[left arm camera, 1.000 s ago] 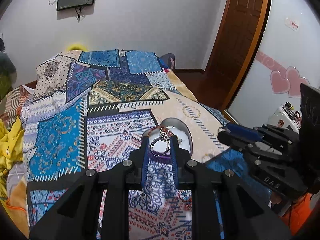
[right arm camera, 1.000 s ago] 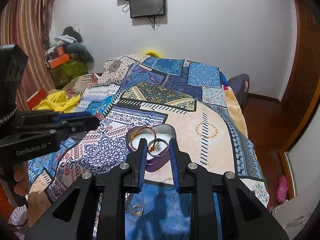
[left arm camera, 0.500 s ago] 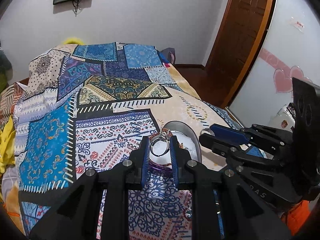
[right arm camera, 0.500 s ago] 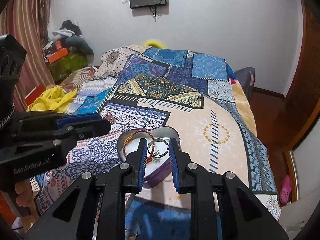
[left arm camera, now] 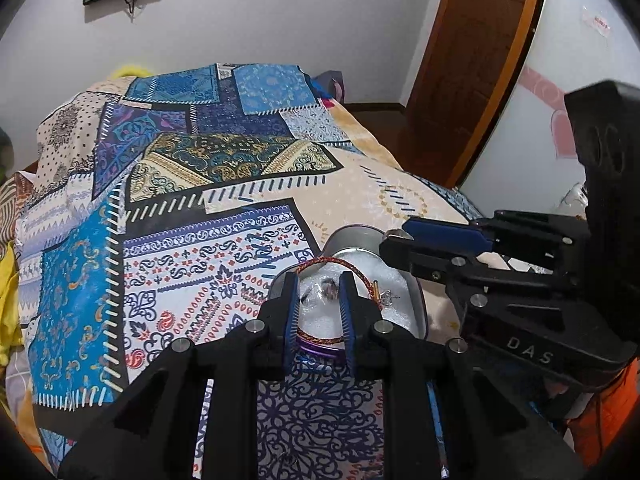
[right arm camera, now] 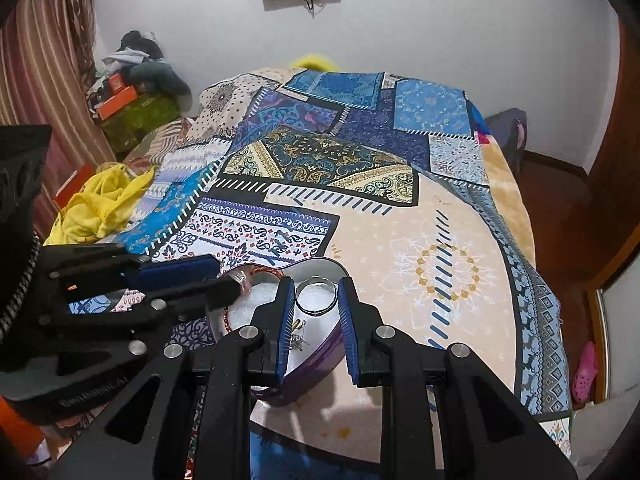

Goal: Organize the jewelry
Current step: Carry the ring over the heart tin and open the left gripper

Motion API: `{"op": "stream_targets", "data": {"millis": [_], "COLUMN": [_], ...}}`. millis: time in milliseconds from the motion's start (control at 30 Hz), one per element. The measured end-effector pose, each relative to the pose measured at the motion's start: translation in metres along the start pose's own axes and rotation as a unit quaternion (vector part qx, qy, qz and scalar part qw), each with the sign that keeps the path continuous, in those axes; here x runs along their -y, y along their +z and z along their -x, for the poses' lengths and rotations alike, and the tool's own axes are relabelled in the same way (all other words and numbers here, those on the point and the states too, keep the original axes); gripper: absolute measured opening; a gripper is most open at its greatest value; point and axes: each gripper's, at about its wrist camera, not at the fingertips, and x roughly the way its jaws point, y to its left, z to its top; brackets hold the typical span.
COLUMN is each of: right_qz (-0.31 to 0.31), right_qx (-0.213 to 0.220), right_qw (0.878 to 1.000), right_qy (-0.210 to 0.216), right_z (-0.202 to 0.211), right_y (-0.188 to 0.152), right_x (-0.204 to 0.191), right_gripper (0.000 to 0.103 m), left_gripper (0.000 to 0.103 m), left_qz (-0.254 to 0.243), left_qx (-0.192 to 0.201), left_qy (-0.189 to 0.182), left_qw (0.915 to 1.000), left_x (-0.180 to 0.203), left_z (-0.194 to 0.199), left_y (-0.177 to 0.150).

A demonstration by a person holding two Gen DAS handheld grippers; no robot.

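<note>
A purple heart-shaped jewelry box (left arm camera: 416,304) with a white lining sits on the patterned bedspread (left arm camera: 200,248); it also shows in the right wrist view (right arm camera: 316,364). A red-gold braided bracelet (left arm camera: 352,266) and small earrings (left arm camera: 386,298) lie in it. My left gripper (left arm camera: 319,294) is over the box, shut on a stone-set ring (left arm camera: 326,291), blurred. My right gripper (right arm camera: 317,300) is shut on a plain silver ring (right arm camera: 317,300) above the box. Each gripper shows in the other's view: the right (left arm camera: 404,242) and the left (right arm camera: 224,284).
The bed fills the middle of both views. Yellow cloth (right arm camera: 100,204) and boxes (right arm camera: 128,112) lie at the left. A wooden door (left arm camera: 472,60) and floor are at the right. A small ring (left arm camera: 444,470) lies on the bedspread near the front edge.
Both grippers have moved forward and down over the heart-shaped box, each still holding its ring. The left one's ring now sits low inside the box.
</note>
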Motion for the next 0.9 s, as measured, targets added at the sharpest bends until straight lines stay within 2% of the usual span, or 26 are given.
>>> {"op": "stream_targets", "data": {"millis": [300,533,667,900], "right_qz": [-0.002,0.003,-0.002,-0.002], "right_qx": [-0.013,-0.019,-0.016,0.011], "right_qw": [1.000,1.000,1.000,1.000], "right_qy": [0.007,0.003,0.005,-0.012], "right_z": [-0.008,-0.006,0.000,0.027], "right_y": [0.001,0.000,0.000,0.000], "right_x": [0.002,-0.001,-0.001,-0.008], "right_gripper": [0.020,0.021,0.026,0.027], "left_gripper": [0.019,0.019,0.019,0.019], "left_qz": [0.006,0.015,0.018,0.017], "left_qx": [-0.005,0.008,0.017,0.033], "left_qy": [-0.006,0.003,0.013,0.027], "left_qw": [0.9999,0.9998,0.9996,0.9989], "left_x": [-0.003,-0.006,-0.007,-0.004], "left_z": [-0.001,0.013,0.026,0.055], "left_y": [0.001,0.000,0.001,0.001]}}
